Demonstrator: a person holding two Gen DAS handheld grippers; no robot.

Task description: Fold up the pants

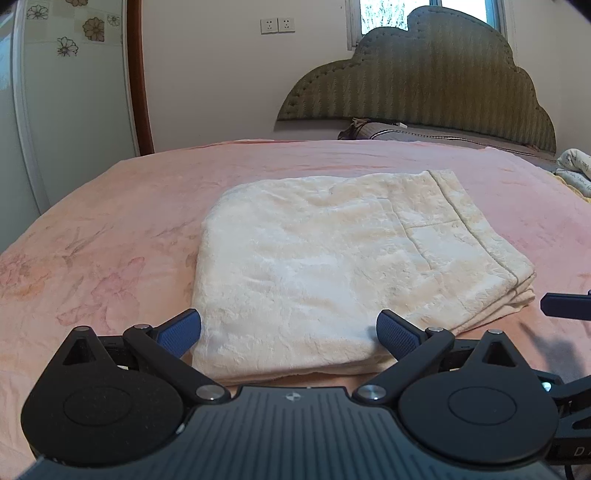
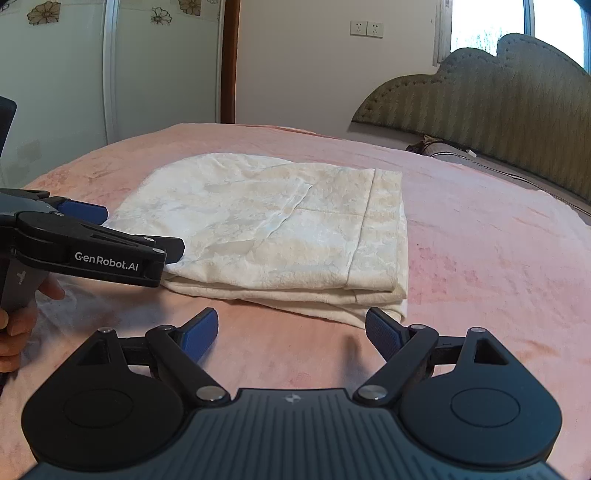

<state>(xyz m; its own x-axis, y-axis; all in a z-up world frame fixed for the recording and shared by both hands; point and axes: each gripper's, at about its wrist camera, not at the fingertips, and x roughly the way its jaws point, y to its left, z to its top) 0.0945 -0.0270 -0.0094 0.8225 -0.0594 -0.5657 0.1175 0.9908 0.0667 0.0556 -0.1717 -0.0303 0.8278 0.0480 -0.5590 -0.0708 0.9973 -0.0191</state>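
Note:
The cream fleece pants [image 1: 332, 266] lie folded in a flat rectangular stack on the pink bedspread [image 1: 110, 229]. My left gripper [image 1: 288, 332] is open, its blue pads astride the stack's near edge, holding nothing. In the right wrist view the pants [image 2: 273, 225] lie ahead, layered edges facing me. My right gripper [image 2: 291, 332] is open and empty, just short of the stack's near right corner. The left gripper [image 2: 122, 229] shows at the left, at the stack's left end, held by a hand.
An olive padded headboard [image 1: 424, 85] and a grey pillow [image 1: 406, 131] stand at the far end of the bed. A bundle of white patterned cloth [image 1: 576, 170] lies at the right edge. A wardrobe door [image 2: 74, 74] and wall sockets [image 2: 365, 28] lie beyond the bed.

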